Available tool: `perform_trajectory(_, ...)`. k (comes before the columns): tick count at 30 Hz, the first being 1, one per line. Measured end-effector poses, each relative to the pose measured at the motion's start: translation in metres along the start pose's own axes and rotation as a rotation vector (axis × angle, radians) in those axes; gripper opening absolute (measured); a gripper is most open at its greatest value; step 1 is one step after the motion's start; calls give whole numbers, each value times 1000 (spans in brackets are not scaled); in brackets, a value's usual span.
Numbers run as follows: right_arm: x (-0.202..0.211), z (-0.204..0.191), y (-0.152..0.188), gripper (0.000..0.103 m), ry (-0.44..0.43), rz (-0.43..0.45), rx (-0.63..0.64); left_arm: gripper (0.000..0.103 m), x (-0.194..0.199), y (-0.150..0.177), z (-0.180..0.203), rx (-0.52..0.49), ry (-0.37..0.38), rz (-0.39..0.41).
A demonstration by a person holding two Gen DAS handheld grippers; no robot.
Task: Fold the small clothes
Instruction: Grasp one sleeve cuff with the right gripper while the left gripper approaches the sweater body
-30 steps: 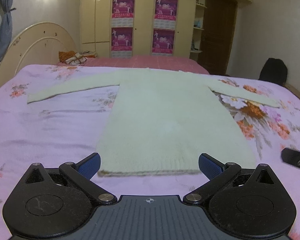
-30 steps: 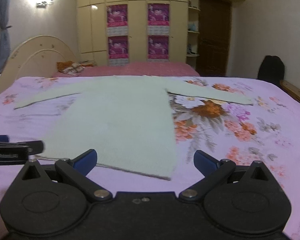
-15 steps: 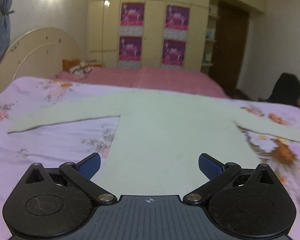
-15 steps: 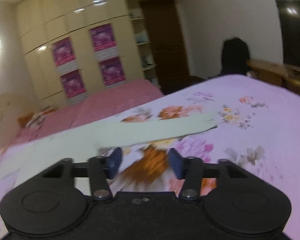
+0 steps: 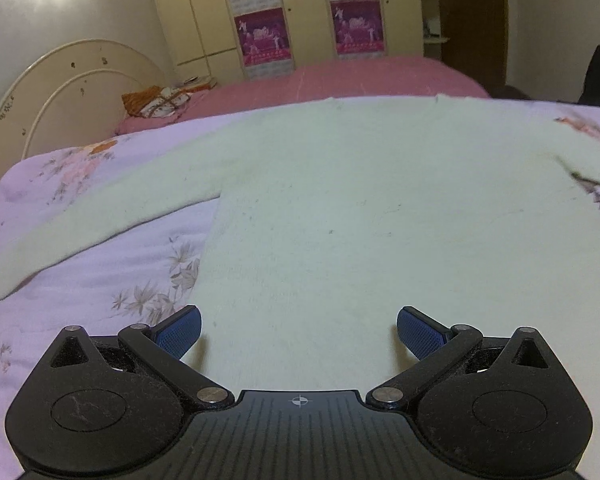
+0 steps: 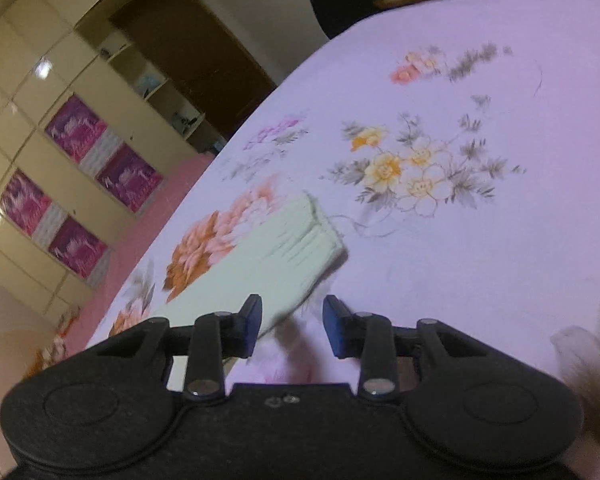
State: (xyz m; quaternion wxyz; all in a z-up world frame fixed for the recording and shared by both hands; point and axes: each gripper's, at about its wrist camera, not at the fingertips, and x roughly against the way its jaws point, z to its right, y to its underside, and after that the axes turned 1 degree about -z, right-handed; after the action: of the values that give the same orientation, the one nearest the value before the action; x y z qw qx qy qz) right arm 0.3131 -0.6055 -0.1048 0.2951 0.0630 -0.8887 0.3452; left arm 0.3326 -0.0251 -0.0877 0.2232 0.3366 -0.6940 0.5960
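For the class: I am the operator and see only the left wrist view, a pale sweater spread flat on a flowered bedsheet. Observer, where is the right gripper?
Observer: The right gripper is at the cuff of the sweater's sleeve, tilted, low over the bedsheet.
Operator: Is it holding the cuff?
Observer: No. Its jaws stand partly open, with the edge of the sleeve just ahead of its left finger; nothing is clamped.
Operator: How does the cuff lie?
Observer: Flat on the sheet, its ribbed end beside a yellow flower print.
Operator: And my left gripper?
Observer: That one your own view shows: the left gripper is open over the sweater body.
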Motion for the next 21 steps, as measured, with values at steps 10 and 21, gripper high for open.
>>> perform_trajectory(10, -27, -9, -6, 5, -4, 11, 62, 103, -24, -3, -9, 135, 79, -61)
perform_trajectory(21, -18, -140, 30, 5, -155, 8, 373, 103, -3, -22, -42, 121, 80, 23)
